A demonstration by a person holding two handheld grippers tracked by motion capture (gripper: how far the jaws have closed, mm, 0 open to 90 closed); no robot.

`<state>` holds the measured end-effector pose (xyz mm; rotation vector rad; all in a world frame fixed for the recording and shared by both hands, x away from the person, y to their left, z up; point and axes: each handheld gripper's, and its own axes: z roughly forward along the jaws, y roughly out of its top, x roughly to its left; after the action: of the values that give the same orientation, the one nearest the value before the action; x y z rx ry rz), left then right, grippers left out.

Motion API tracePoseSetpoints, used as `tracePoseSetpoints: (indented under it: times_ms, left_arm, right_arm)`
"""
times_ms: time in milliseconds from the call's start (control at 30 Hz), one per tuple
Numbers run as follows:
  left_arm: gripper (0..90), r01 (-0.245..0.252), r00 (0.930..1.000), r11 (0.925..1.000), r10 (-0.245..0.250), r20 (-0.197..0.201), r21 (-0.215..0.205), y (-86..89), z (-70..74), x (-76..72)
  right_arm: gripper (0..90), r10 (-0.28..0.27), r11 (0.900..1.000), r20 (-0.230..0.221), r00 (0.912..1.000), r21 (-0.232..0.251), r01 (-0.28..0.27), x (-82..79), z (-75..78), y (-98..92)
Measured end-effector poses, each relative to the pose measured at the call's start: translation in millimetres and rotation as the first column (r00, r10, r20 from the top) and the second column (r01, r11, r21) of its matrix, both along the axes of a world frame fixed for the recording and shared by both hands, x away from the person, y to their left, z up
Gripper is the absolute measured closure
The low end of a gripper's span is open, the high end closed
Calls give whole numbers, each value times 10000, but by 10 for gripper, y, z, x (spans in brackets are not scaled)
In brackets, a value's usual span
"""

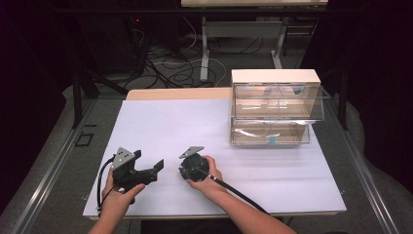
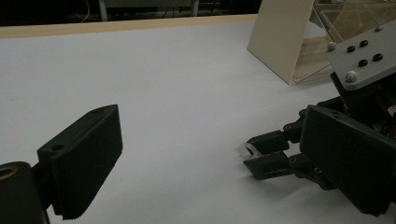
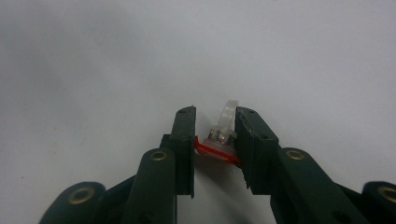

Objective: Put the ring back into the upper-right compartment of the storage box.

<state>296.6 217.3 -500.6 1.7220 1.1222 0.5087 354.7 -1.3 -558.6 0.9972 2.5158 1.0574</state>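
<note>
A small clear plastic piece (image 3: pixel 223 133) with a red base sits on the white sheet between the jaws of my right gripper (image 3: pixel 215 135), which is shut on it. In the high view the right gripper (image 1: pixel 189 169) points down at the sheet (image 1: pixel 195 126) near its front middle, a hand wrapped around it. The left gripper view shows it from the side, jaws (image 2: pixel 254 157) low on the sheet and the clear piece (image 2: pixel 246 150) at their tips. My left gripper (image 1: pixel 148 161) lies just left of it, open, with nothing between its wide-set jaws (image 2: pixel 210 172).
A small cabinet of clear drawers (image 1: pixel 275 107) with a cream top stands at the back right of the sheet, its side panel (image 2: pixel 280 42) seen from the left gripper. Cables and table legs (image 1: pixel 204 48) lie on the floor beyond the table's far edge.
</note>
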Motion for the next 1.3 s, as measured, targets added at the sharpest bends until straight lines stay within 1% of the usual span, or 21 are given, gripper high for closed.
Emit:
tracePoseSetpoints:
  times_ms: [333,367,400,567,600,633,700,733,767,867,900,933,967,1000,1067,1133,1167,1200,1233,1267,1300]
  left_arm:
    - [60,-5,10000,10000,5,-5,16,-2,-1,0]
    - [61,1,10000,10000,-1,17,82,2,0,1]
    - [61,-7,10000,10000,7,-1,16,-3,-2,-1]
    - [62,-1,10000,10000,1,5,12,-4,-1,-1]
    - [62,-1,10000,10000,1,5,13,-4,-1,-1]
    - [62,-1,10000,10000,1,1,11,-3,-1,-1]
    - [62,0,10000,10000,0,3,78,2,0,1]
    - [62,-2,10000,10000,2,2,80,2,-1,1]
    - [62,-5,10000,10000,5,2,79,1,-1,1]
    - [62,-13,10000,10000,13,-16,22,-4,-2,-1]
    - [62,-9,10000,10000,9,1,18,-5,-2,0]
    - [62,-17,10000,10000,17,-20,19,-4,-2,-1]
    - [62,-15,10000,10000,16,-19,19,-3,-2,-1]
    - [62,-6,10000,10000,6,7,75,1,0,0]
    - [62,-9,10000,10000,9,-13,11,-1,-1,-1]
    - [62,-7,10000,10000,7,-9,10,-1,-1,-1]
    - [62,-8,10000,10000,8,-6,13,-1,0,-1]
    - [62,-2,10000,10000,2,-6,9,-2,-1,-1]
    - [62,-6,10000,10000,6,-7,12,-3,-1,-1]
    - [62,-1,10000,10000,1,-3,68,0,-1,0]
    - [62,-17,10000,10000,17,-24,10,-4,-2,-1]
  right_arm:
    - [702,-59,9998,258,9997,204,54,-16,58,-21]
    - [703,-72,9997,248,9997,224,66,-17,67,-27]
    - [703,-61,9997,252,9997,257,55,-16,74,-32]
    - [703,-217,9989,213,9995,411,208,-29,121,-59]
    - [704,-134,9987,353,9993,498,116,-21,142,-76]
    - [704,-134,9987,353,9993,498,116,-21,142,-76]
    - [704,-164,9983,305,9994,568,147,-25,174,-86]
    - [704,-307,9974,244,9992,656,290,-35,186,-83]
    - [704,-291,9977,210,9994,626,277,-34,201,-88]
    - [705,-389,9963,105,9992,775,379,-43,245,-100]
    - [705,-428,9958,135,9990,818,416,-46,261,-102]
    - [705,-402,9942,339,9986,1015,366,-40,263,-102]
    - [705,-449,9944,187,9988,962,429,-50,290,-110]
    - [705,-384,9953,189,9991,892,366,-49,312,-120]
    - [706,-424,9942,280,9987,999,394,-52,341,-128]
    - [705,-420,9943,191,9989,992,399,-59,383,-142]
    - [705,-397,9944,241,9989,985,372,-58,401,-150]
    - [705,-407,9935,304,9987,1076,373,-58,414,-153]
    - [705,-392,9939,232,9990,1042,366,-61,437,-161]
    - [706,-429,9926,355,9984,1150,386,-61,448,-163]
    - [705,-303,9926,601,9977,1191,230,-47,458,-171]
